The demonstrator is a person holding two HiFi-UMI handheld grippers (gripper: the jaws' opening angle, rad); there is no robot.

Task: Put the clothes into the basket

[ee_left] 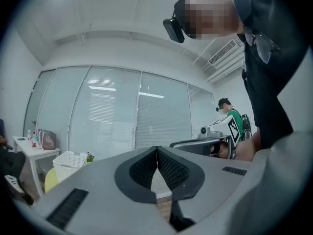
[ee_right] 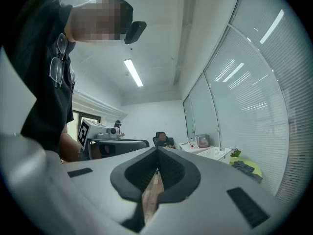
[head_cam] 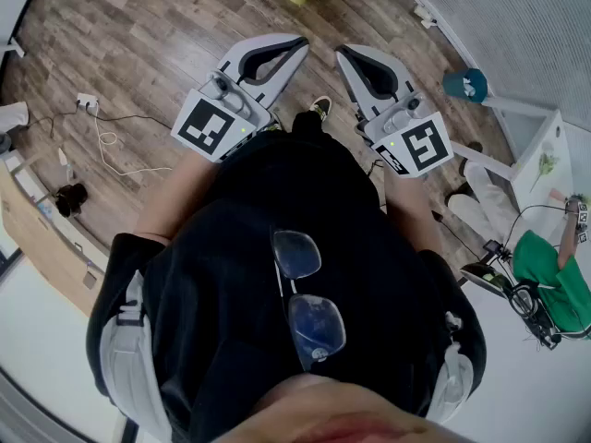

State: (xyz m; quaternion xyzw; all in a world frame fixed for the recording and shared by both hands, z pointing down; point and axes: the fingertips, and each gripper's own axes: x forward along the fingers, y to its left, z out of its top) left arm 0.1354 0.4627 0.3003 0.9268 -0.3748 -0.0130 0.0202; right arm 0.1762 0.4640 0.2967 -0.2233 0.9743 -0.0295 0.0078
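The left gripper and right gripper are showing smooth, matt grey plastic shells, and their black pads are looking rough, with a fine knurled grain. The floor is showing brown wood planks with a dull sheen. The basket is looking like white plastic lattice. The clothes are showing as soft, dark grey cloth against a smooth yellow-green counter. The person's black shirt is looking matt.
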